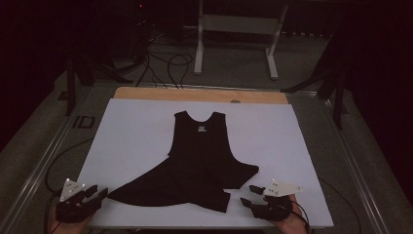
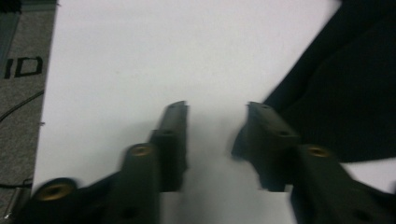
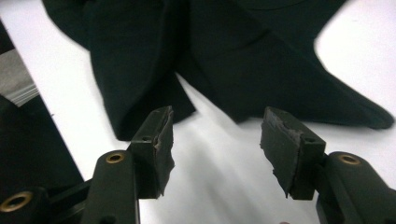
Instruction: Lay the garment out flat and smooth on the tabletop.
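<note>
Dress [image 1: 195,165] between both grippers [image 1: 92,194] [image 1: 251,195] — seemingly untouched, jaws apart.

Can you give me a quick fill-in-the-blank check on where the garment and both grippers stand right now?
1. The black tank top lies on a ____ sheet that covers the table.
2. The jaws of the left gripper stand ____, with nothing between them.
3. The right gripper hovers at the garment's ____ edge, its jaws apart and not touching the cloth.
4. The garment's shoulder straps point ____ from the person.

Missing words: white; open; hem; away
</note>
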A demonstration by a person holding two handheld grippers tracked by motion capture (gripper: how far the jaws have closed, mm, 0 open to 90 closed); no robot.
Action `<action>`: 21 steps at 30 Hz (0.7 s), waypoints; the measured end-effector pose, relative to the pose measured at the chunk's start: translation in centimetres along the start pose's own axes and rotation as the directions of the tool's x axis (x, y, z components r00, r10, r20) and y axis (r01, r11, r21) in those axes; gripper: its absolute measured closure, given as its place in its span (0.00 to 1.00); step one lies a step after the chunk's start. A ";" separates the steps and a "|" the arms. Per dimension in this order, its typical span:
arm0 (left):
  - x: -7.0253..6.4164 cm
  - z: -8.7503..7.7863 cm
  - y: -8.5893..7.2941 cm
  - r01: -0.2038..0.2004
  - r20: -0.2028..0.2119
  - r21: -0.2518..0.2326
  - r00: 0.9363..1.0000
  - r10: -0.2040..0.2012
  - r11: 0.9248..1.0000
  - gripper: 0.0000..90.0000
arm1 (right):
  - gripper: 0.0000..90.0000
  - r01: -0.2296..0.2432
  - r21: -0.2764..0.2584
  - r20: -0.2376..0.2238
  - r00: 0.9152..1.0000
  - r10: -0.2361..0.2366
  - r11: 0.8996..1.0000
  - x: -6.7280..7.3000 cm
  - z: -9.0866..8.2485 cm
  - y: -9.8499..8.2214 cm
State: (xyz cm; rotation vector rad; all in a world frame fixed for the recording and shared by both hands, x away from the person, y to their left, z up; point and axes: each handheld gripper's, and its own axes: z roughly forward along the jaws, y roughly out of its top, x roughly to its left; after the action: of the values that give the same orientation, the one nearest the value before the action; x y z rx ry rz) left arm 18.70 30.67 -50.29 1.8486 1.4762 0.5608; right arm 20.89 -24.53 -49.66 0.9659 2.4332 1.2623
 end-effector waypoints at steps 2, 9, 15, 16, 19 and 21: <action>-0.2 -0.2 0.1 0.001 0.009 -0.030 1.000 -0.001 1.000 0.54 | 0.49 0.006 0.002 -0.006 1.000 -0.006 1.000 0.2 0.2 0.0; -1.2 -0.4 0.4 -0.037 0.044 -0.088 0.998 0.041 0.995 0.50 | 0.51 0.063 0.022 -0.078 0.995 -0.061 0.998 1.6 1.3 0.4; -2.2 0.2 0.5 -0.068 0.073 -0.075 0.995 0.074 0.995 0.49 | 0.56 0.103 0.044 -0.135 0.986 -0.096 0.994 3.0 2.5 0.6; -2.4 0.3 0.6 -0.074 0.078 -0.071 0.994 0.080 0.995 0.49 | 0.57 0.105 0.048 -0.144 0.985 -0.097 0.993 3.2 2.7 0.7; -3.0 0.6 0.7 -0.099 0.101 -0.062 0.989 0.105 0.993 0.49 | 0.61 0.128 0.069 -0.152 0.982 -0.116 0.989 3.8 3.4 0.9; -3.6 0.8 0.8 -0.111 0.122 -0.060 0.986 0.117 0.992 0.49 | 0.67 0.137 0.081 -0.155 0.980 -0.123 0.987 4.1 3.9 1.0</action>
State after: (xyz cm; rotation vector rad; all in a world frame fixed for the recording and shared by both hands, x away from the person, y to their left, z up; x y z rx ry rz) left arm 18.83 26.95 -49.93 1.8999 1.2679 0.5227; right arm 20.11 -18.99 -50.83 0.7439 2.6415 1.2292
